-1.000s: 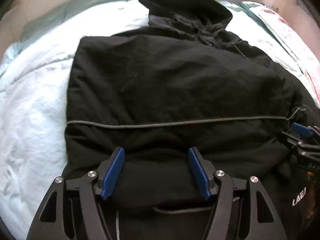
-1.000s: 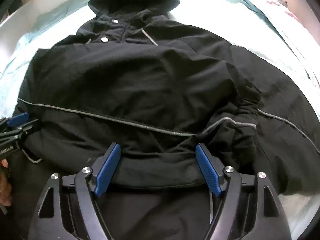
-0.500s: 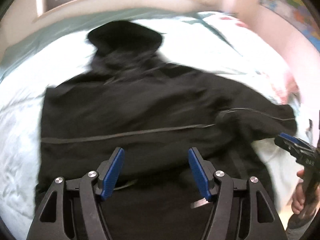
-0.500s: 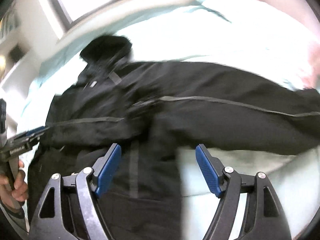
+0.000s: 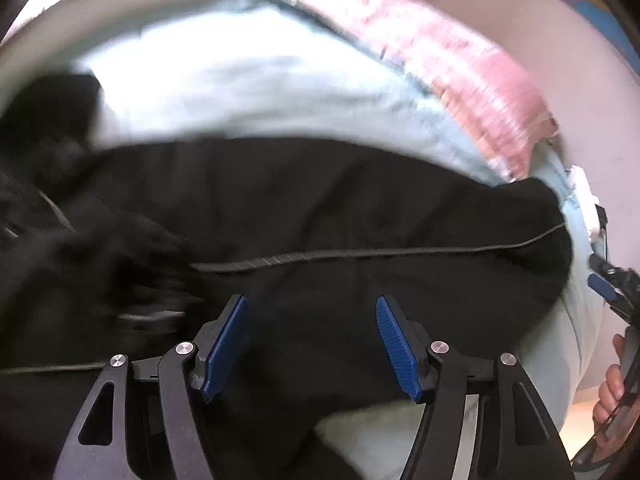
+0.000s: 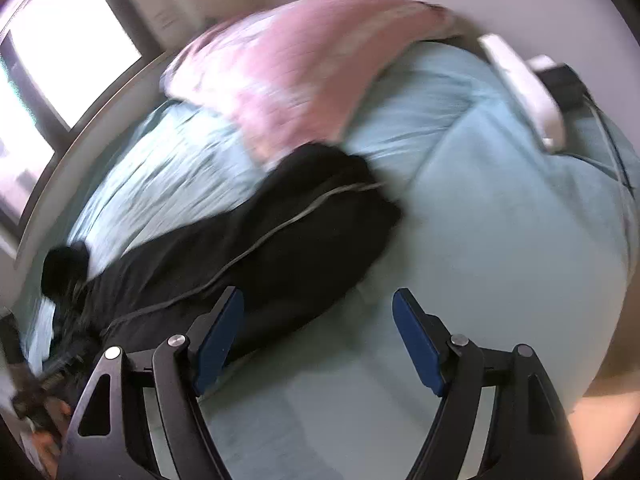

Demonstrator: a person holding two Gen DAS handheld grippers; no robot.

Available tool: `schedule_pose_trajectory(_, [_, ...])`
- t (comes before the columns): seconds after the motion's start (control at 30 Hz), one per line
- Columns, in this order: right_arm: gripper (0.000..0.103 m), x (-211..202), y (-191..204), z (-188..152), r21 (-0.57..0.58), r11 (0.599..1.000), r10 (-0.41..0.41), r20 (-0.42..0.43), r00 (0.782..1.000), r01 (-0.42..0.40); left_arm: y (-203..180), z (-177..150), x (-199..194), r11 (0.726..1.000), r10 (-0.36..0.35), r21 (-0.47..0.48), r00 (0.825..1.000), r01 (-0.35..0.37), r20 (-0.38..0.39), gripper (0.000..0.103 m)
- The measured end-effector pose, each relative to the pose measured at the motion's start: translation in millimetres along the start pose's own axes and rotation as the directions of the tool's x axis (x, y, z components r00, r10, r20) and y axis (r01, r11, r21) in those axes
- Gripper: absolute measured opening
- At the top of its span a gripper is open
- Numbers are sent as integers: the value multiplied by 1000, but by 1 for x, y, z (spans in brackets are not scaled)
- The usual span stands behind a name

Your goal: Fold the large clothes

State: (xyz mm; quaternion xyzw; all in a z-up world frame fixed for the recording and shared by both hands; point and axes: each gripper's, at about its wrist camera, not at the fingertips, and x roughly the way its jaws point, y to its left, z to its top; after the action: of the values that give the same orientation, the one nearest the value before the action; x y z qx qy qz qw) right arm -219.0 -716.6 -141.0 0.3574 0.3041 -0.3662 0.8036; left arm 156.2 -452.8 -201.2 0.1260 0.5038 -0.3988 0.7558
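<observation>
One bed point(image 6: 500, 220): pale blue cover, carrying everything; a pink quilt point(image 6: 288, 80) lies toward its far edge.
Jacket point(image 5: 320, 220): large, black, spread across the middle of the bed, hood point(image 6: 64, 264) at one end, one sleeve point(image 6: 320, 208) stretched out toward the pink quilt.
Right gripper point(image 6: 318, 340): jaws apart and empty, above bare cover just beside the sleeve.
Left gripper point(image 5: 312, 344): jaws apart, nothing between them, above the jacket's body.
Step in hand: likely reaching for the outstretched sleeve to fold it inward.
Doing it well: pinch the cuff end, lift it clear, lay it flat across the body without bunching.
</observation>
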Motion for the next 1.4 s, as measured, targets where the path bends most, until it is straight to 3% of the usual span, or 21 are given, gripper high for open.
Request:
schedule_pose_trajectory(0.1, [80, 11, -22, 18, 49, 999, 7, 10, 1000, -8, -2, -8, 28, 999, 37, 22, 999, -36, -33, 68])
schedule_pose_trajectory(0.33, [80, 82, -26, 29, 142, 987, 90, -79, 993, -79, -6, -11, 30, 997, 48, 60, 999, -47, -20, 69])
schedule_pose_trajectory(0.37, [77, 87, -24, 30, 142, 986, 105, -84, 991, -92, -6, -12, 31, 997, 53, 62, 998, -51, -17, 69])
schedule_pose_trajectory(0.4, [64, 88, -15, 30, 121, 986, 124, -69, 990, -115, -7, -12, 31, 996, 61, 63, 998, -60, -13, 69])
schedule_pose_trajectory(0.47, [48, 83, 4, 32, 44, 992, 122, -40, 992, -120, -11, -11, 25, 995, 72, 65, 997, -72, 4, 69])
schedule_pose_trajectory(0.5, [32, 76, 14, 32, 0, 991, 133, -18, 991, -133, -12, -9, 20, 996, 60, 61, 998, -61, 17, 69])
schedule_pose_trajectory(0.53, [27, 68, 20, 33, -30, 988, 154, 6, 988, -154, -12, -9, 13, 998, 27, 54, 999, -29, 32, 69])
schedule_pose_trajectory(0.67, [24, 25, 31, 33, -99, 991, 105, 140, 985, -91, -10, -10, -1, 999, -51, 19, 997, 50, 66, 69])
schedule_pose_trajectory(0.77, [23, 27, 23, 32, -67, 995, 77, 140, 987, -68, -10, -12, 28, 998, 38, 50, 999, -36, -33, 69])
schedule_pose_trajectory(0.87, [22, 59, 12, 25, -5, 1000, 0, 63, 998, 0, -22, -13, 30, 988, 104, 115, 994, -98, -44, 69])
schedule_pose_trajectory(1.0, [20, 87, -2, 18, 31, 999, 14, -42, 999, -13, -19, -14, -4, 992, 32, 121, 999, -28, -31, 69])
schedule_pose_trajectory(1.17, [18, 43, 41, 24, -84, 995, 50, 36, 998, -47, 15, -22, -85, 997, -26, 73, 996, 20, 83, 69])
schedule_pose_trajectory(1.27, [18, 9, 92, 25, -192, 977, 107, 81, 991, -90, 47, -31, -132, 1000, 2, 26, 990, -6, 143, 69])
schedule_pose_trajectory(1.4, [18, -33, 180, 5, -338, 927, 201, 81, 976, -162, 94, -49, -182, 992, 125, -26, 973, -123, 192, 69])
